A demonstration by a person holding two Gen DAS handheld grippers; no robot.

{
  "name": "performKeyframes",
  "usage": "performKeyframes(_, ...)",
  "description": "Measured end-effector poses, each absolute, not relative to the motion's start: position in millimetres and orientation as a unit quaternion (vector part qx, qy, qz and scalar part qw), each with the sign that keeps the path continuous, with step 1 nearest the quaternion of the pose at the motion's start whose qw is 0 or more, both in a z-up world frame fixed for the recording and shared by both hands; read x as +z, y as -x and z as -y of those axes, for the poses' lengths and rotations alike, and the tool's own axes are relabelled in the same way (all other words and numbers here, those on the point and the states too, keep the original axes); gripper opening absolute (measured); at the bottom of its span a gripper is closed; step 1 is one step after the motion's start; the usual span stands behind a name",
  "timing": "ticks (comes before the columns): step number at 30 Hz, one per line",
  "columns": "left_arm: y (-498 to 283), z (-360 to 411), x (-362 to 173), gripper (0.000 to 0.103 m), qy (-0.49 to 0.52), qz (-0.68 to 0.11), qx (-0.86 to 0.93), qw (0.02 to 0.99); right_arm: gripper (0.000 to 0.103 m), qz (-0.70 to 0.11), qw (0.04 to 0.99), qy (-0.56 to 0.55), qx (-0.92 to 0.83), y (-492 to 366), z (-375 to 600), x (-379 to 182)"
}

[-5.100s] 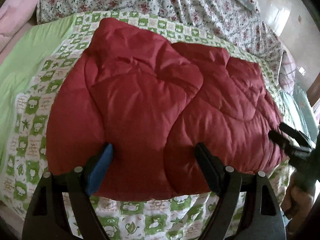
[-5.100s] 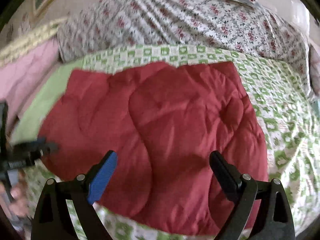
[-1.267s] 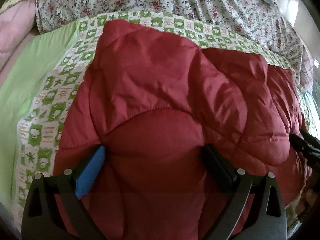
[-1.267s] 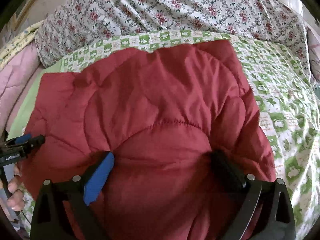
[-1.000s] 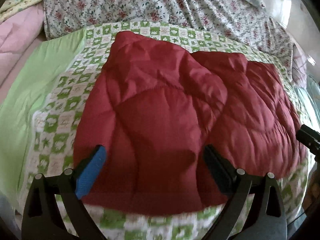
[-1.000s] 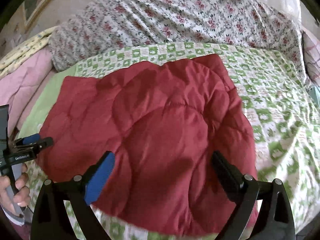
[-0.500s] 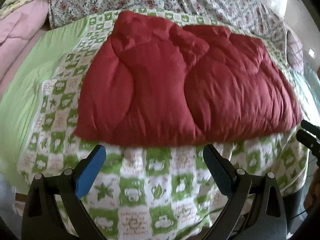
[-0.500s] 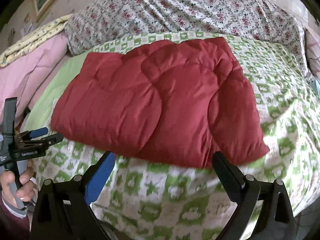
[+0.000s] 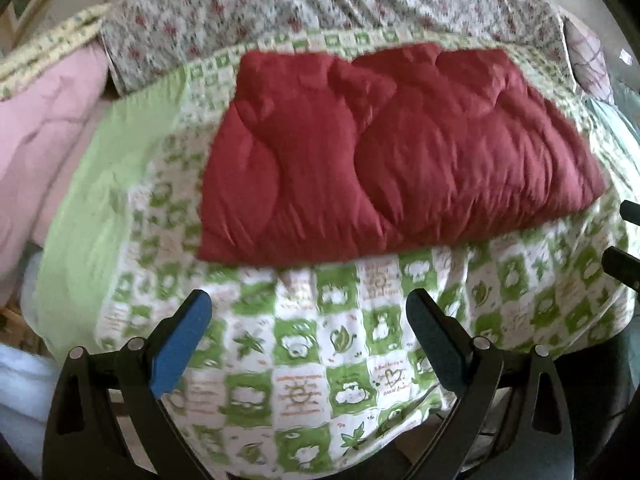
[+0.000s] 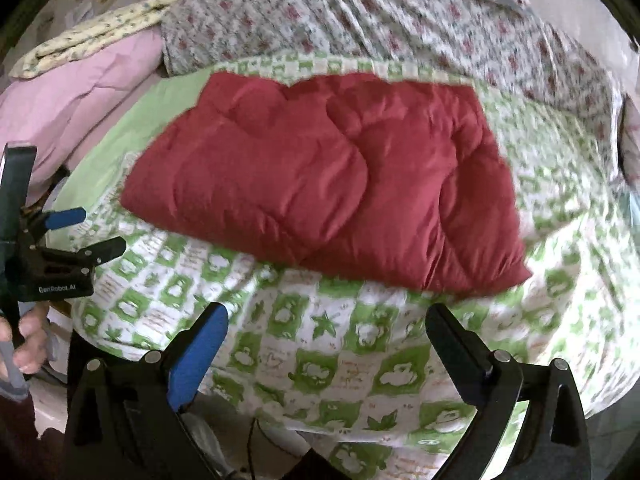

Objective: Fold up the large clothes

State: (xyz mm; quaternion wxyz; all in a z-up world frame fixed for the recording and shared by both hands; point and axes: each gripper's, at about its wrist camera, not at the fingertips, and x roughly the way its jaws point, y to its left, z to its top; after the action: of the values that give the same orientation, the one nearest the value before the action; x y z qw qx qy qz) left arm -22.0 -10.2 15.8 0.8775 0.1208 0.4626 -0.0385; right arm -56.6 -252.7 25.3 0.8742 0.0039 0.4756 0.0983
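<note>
Here, the left gripper (image 9: 308, 330) is hanging with its jaws spread wide and nothing between them, over the near edge of the bed (image 9: 304, 396). The right gripper (image 10: 324, 340) is likewise gaping wide and empty, above the same green-checked bedspread; in its view the left gripper is also showing at 9 o'clock, in a hand (image 10: 24, 340).

Beyond both pairs of fingers, toward 12 o'clock, the red quilted garment (image 9: 384, 160) is lying as a thick folded rectangle on the bedspread, apart from either gripper. Its near edge is sitting a little back from the bed's edge. A pink blanket (image 10: 84, 96) is resting at 10 o'clock, and floral bedding (image 10: 400, 20) is piled behind the garment at 12 o'clock.

The fold appears done, or nearly so. The risk lies in the padding: puffy layers are likely pushing back, so the top flap may be springing open or sliding askew if left unpressed. A further fold would call for a deep bite; pinching only the slick outer layer could let the stack slip apart.
</note>
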Motion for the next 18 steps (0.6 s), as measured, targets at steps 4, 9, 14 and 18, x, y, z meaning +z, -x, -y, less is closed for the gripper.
performKeyframes(4, 16, 11, 37, 0.1, -0.123, -0.451, -0.032, 0.884, 0.103, -0.46, 0.882, 0.001, 0.101, 53, 253, 44)
performKeyframes(9, 2, 18, 30, 0.101, -0.133, -0.457, -0.022, 0.879, 0.103, -0.471, 0.876, -0.01, 0.098, 39, 258, 37)
performKeyframes(14, -9, 30, 18, 0.101, -0.152, -0.463, -0.02, 0.873, 0.103, -0.489, 0.867, -0.027, 0.094, 25, 262, 24)
performKeyframes(18, -19, 32, 17, 0.101, -0.147, -0.468, -0.021, 0.871, 0.103, -0.497, 0.863, -0.032, 0.09, 16, 263, 19)
